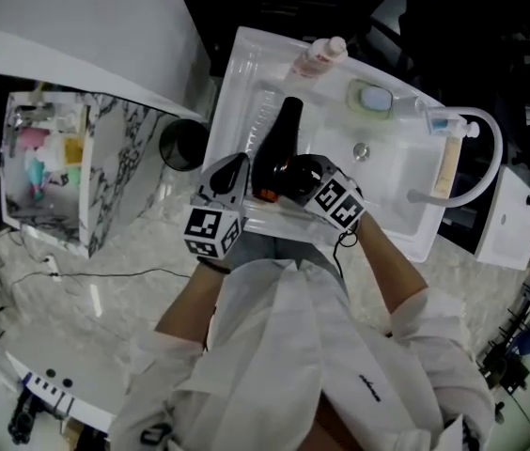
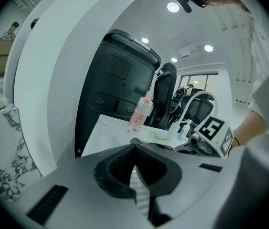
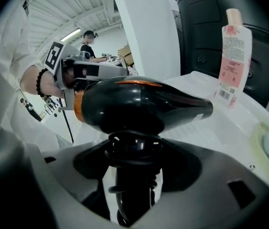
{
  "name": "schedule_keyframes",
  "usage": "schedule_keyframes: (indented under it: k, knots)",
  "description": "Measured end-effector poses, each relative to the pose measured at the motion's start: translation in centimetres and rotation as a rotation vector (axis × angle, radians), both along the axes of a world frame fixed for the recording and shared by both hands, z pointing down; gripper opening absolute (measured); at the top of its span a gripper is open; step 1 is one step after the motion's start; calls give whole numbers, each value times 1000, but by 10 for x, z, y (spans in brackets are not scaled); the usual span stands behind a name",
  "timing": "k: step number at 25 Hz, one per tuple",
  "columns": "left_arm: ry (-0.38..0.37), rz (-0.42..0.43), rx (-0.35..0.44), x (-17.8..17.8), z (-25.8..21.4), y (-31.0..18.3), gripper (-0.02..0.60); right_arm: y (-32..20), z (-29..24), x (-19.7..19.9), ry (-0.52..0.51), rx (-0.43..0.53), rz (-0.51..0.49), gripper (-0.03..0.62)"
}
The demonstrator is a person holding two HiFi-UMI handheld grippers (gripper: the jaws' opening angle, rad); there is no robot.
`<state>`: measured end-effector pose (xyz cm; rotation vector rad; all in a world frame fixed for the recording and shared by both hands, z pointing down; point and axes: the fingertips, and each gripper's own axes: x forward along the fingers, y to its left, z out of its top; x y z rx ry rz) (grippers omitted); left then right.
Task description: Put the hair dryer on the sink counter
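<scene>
The black hair dryer (image 1: pixel 282 139) with an orange ring hangs over the left flat part of the white sink counter (image 1: pixel 246 73), nozzle toward the back. My right gripper (image 1: pixel 286 178) is shut on its handle. In the right gripper view the handle stands between the jaws (image 3: pixel 134 175) and the body (image 3: pixel 139 101) lies across in front. I cannot tell whether the dryer touches the counter. My left gripper (image 1: pixel 235 169) is just left of the dryer, shut and holding nothing. Its closed tips (image 2: pixel 135 149) point over the counter.
A pink bottle (image 1: pixel 319 57) stands at the counter's back edge. A soap dish (image 1: pixel 373 99) sits behind the basin (image 1: pixel 378 172), and a white faucet (image 1: pixel 489 148) curves at the right. A black bin (image 1: pixel 182 145) and a marble-fronted shelf (image 1: pixel 105 177) stand to the left.
</scene>
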<state>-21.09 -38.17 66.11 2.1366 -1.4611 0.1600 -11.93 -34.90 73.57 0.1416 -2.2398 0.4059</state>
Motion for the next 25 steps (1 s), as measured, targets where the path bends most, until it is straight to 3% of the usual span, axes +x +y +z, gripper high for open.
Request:
schedule_keyframes:
  k: [25]
  knots:
    - [5, 9, -18, -8, 14, 5, 23, 1, 32, -19, 44, 4, -76, 311]
